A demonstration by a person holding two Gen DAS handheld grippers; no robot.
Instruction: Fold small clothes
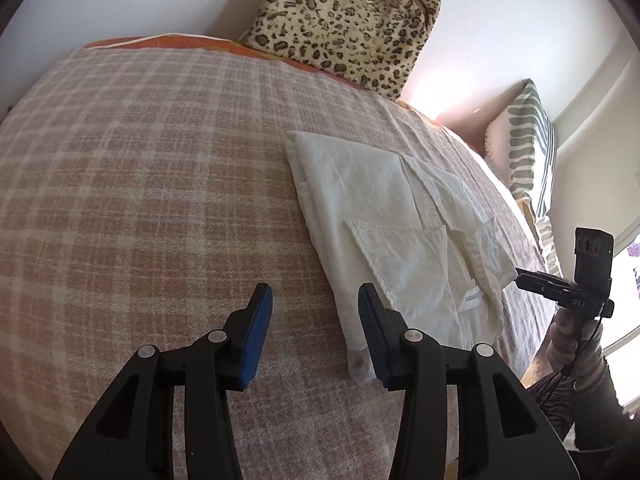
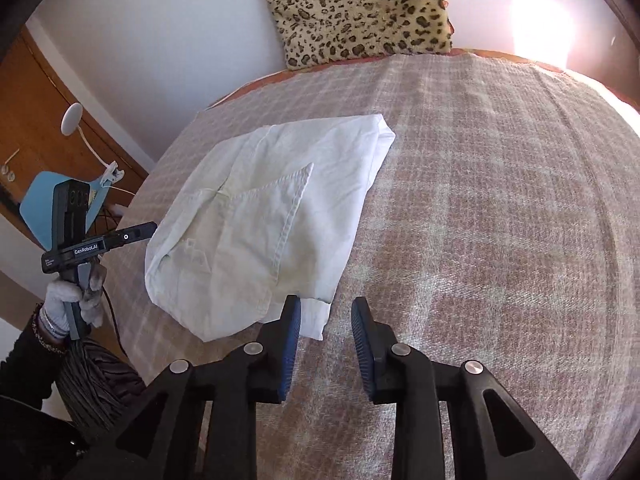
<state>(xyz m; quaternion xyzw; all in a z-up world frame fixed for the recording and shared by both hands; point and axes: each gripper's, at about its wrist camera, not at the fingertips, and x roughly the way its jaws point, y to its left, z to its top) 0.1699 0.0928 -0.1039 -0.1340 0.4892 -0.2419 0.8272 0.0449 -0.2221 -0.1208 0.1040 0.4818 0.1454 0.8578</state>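
Both grippers hang parted over a half-folded white garment on the checked blanket.

In the left wrist view the left gripper (image 1: 314,312) sits at lower centre, jaws apart and holding nothing, its right finger just beside the white garment (image 1: 404,232), which lies at centre right. In the right wrist view the right gripper (image 2: 325,320) is likewise released, with only the blanket (image 2: 500,208) between its pads and the garment's near corner by its left finger. The risk, as I judge it: a pinch here could catch blanket along with the cloth, or take only the top layer, so the stacked folds slide apart and the fold goes crooked.
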